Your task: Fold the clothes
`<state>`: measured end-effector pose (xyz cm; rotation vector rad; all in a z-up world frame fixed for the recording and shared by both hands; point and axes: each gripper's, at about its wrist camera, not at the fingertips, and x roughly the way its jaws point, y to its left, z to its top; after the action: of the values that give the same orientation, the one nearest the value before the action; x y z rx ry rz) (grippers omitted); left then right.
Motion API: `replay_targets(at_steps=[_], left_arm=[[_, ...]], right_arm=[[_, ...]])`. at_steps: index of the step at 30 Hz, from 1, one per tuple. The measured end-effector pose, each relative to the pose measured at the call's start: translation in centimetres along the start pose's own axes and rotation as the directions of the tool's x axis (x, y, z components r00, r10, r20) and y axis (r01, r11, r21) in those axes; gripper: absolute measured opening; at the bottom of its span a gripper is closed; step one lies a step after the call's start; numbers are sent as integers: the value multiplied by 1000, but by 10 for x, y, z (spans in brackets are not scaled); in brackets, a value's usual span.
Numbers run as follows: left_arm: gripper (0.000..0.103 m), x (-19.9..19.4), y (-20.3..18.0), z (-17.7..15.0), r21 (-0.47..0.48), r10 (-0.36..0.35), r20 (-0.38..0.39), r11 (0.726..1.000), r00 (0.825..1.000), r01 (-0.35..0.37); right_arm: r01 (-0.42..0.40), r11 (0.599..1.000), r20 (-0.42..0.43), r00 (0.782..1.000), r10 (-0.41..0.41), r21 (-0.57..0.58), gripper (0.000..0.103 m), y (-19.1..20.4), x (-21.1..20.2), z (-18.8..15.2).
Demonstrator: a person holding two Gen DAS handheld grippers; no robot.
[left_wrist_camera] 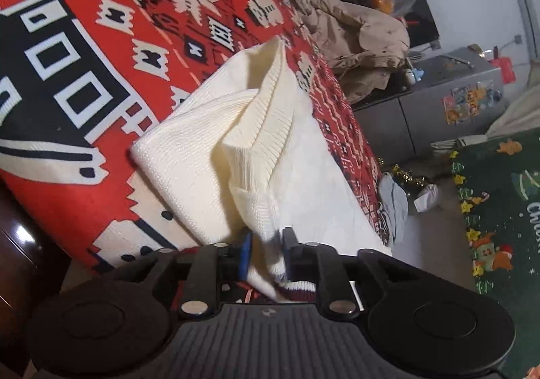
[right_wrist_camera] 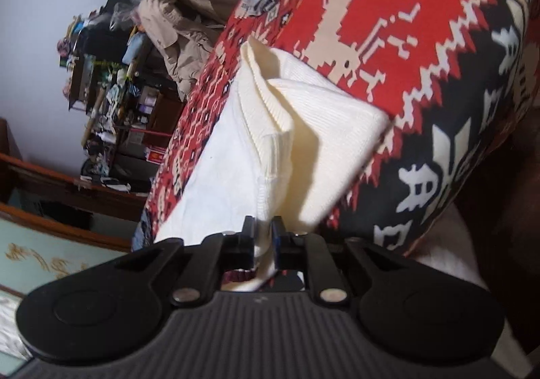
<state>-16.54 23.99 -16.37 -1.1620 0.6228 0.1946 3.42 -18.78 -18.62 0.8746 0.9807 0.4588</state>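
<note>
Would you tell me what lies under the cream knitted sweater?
The cream knitted sweater rests on a red patterned woven blanket; whatever lies directly beneath its folds is covered.

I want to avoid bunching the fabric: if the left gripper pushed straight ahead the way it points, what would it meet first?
The cream knit sweater itself: fabric already sits between the left gripper fingers, and the raised folds lie directly ahead. Beyond those comes the red patterned blanket, though depth is hard to judge.

The sweater (left_wrist_camera: 216,149) (right_wrist_camera: 314,129) is soft, cream-white and knitted with little ribs. It is partly folded and lies on a red blanket (left_wrist_camera: 101,51) (right_wrist_camera: 388,24) with white and black shapes. One ribbed edge sticks up in a bumpy fold in the middle.
</note>
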Motion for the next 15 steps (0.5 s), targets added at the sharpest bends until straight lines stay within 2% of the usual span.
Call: replay_targets(at_steps=[3, 6, 9, 13, 15], left_arm=[[29, -9, 0, -2, 16, 4, 6, 1000, 1000, -4], [36, -19, -10, -5, 94, 26, 30, 995, 999, -29], [46, -28, -23, -9, 193, 51, 56, 979, 997, -61], [69, -36, -42, -18, 298, 69, 92, 950, 993, -93], [76, -38, -52, -22, 331, 74, 107, 938, 991, -106]], right_arm=[[18, 999, 5, 1000, -18, -50, 24, 4, -14, -4], [27, 993, 26, 999, -24, -111, 31, 12, -34, -10], [40, 980, 51, 998, -30, -194, 43, 24, -51, -16], [70, 960, 73, 996, -52, -271, 55, 37, -74, -28], [93, 942, 83, 994, -70, -321, 68, 48, -81, -35]])
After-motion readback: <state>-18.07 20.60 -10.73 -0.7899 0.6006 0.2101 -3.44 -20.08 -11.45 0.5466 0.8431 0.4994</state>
